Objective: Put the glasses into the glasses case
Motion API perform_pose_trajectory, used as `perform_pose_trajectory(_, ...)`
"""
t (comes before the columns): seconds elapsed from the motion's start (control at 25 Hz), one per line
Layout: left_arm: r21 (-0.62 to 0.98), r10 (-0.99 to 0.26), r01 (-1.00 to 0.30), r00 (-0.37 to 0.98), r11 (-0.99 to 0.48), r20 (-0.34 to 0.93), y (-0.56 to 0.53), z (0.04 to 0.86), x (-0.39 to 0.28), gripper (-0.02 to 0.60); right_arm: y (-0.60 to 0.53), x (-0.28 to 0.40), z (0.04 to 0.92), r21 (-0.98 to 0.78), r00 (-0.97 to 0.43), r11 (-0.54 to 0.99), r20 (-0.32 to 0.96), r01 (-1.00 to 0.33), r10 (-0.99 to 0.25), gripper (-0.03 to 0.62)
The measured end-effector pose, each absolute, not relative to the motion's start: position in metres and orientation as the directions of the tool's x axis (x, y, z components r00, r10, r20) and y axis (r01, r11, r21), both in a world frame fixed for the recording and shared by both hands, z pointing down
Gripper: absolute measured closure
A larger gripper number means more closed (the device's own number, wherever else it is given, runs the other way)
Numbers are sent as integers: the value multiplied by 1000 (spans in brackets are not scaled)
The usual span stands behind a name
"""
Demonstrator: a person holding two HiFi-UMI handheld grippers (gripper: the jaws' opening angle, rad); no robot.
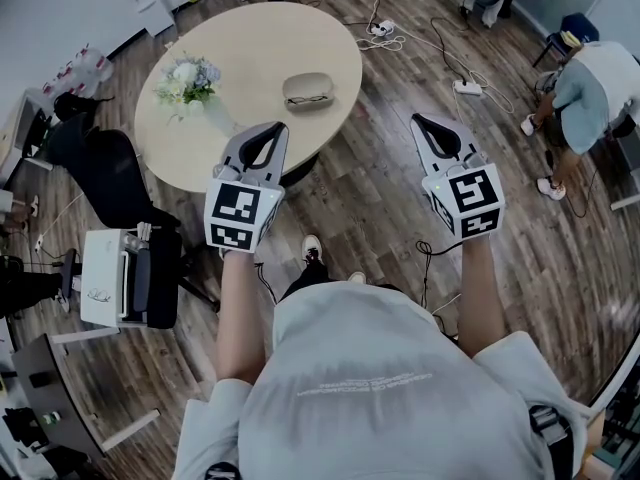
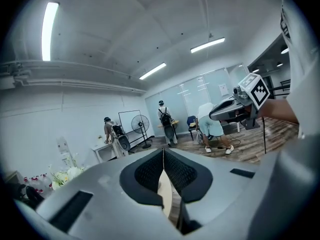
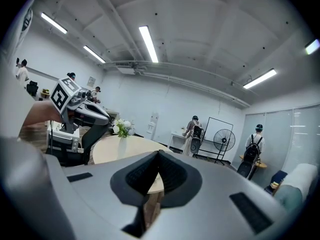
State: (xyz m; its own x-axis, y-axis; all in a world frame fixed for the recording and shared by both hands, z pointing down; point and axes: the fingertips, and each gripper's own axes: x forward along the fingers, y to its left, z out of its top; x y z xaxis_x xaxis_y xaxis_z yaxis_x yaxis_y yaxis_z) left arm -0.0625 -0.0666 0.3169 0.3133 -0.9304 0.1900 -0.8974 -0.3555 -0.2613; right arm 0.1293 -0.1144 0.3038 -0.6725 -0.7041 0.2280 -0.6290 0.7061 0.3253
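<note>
On the round beige table (image 1: 250, 43) lies a tan oval glasses case (image 1: 307, 91). Dark-framed glasses (image 1: 311, 97) rest in or on it; I cannot tell which. My left gripper (image 1: 277, 126) hovers at the table's near edge, short of the case, jaws shut and empty. To the right of the table my right gripper (image 1: 418, 119) is held over the wooden floor, also shut and empty. In the left gripper view the left gripper (image 2: 163, 152) has its pads pressed together. The right gripper (image 3: 158, 154) looks the same in its own view, with the table (image 3: 120, 149) beyond it.
A vase of white flowers (image 1: 188, 81) stands on the table's left side. A black chair (image 1: 110, 173) and a white device (image 1: 108, 278) are at the left. Cables and a power strip (image 1: 467, 87) lie on the floor. A person (image 1: 592, 88) crouches at the right.
</note>
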Motion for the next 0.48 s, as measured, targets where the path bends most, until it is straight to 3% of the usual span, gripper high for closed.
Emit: perform_pose_trajectory(0.48,-247,-929,-901,310,-355,203,-67,321,-58,566,-117,134,310,322,-677,716,244,-619,-695,592)
